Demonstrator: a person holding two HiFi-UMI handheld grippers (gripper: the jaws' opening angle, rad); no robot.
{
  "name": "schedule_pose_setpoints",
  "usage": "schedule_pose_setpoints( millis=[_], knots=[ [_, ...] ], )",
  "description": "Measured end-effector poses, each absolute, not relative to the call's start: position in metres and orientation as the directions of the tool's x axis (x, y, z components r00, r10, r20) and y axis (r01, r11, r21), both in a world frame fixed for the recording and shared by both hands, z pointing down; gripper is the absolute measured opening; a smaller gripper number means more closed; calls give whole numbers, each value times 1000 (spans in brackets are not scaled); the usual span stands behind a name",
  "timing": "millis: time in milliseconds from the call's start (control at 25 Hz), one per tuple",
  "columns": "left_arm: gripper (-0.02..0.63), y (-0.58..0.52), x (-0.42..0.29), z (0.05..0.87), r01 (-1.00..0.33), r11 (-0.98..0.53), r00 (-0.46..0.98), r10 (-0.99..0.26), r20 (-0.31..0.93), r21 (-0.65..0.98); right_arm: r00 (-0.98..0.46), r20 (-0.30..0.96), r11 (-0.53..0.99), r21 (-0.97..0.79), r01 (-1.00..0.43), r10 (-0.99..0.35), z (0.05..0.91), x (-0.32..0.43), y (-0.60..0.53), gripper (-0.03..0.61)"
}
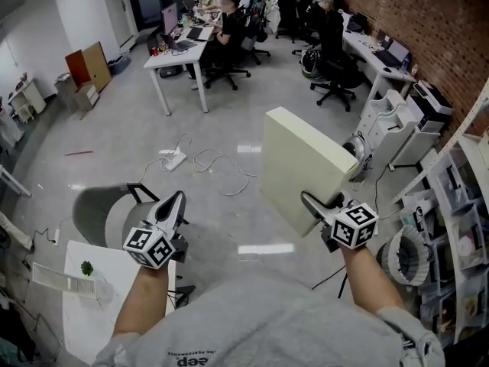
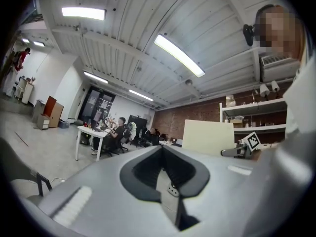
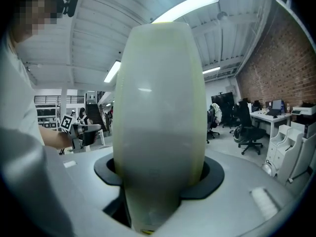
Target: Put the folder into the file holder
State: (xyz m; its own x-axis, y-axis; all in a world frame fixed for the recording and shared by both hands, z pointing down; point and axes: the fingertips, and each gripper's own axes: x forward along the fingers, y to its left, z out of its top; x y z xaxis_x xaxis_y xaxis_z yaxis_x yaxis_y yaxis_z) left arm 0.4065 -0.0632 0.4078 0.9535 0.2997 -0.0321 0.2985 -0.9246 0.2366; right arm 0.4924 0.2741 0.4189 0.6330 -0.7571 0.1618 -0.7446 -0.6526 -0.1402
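Note:
A thick cream folder (image 1: 306,167) stands upright in the air at the right of the head view, and my right gripper (image 1: 313,203) is shut on its lower edge. In the right gripper view the folder's rounded spine (image 3: 160,117) fills the gap between the jaws. My left gripper (image 1: 176,203) hangs at the lower left, shut with nothing in it, well apart from the folder. From the left gripper view the folder (image 2: 208,137) and the right gripper (image 2: 243,149) show off to the right. I cannot make out a file holder for certain.
A white table (image 1: 114,297) with a small green plant (image 1: 86,267) lies at the lower left, a grey chair (image 1: 107,212) beside it. Cables and a power strip (image 1: 174,159) lie on the floor. Shelving (image 1: 458,205) stands at the right. People sit at desks (image 1: 183,48) at the back.

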Motion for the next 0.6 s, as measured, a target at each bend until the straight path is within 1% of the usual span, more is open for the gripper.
schedule_pose_setpoints(
  millis=[160,320,480,600],
  knots=[
    [58,-102,402,405,234,-945,972,231,-38,229,595,154,-612,-103,-784,-789,400,507,227,273],
    [58,-155,376,398,118,-968,993,111,-45,223,498,136,-511,-86,-855,-857,381,518,152,273],
    [58,-220,319,397,-52,-975,997,-64,-50,216,343,128,-352,-63,-934,-931,366,510,48,273],
    [58,-269,255,404,-217,-949,971,-234,-51,229,185,122,-192,-54,-980,-975,360,488,-43,273]
  ],
)
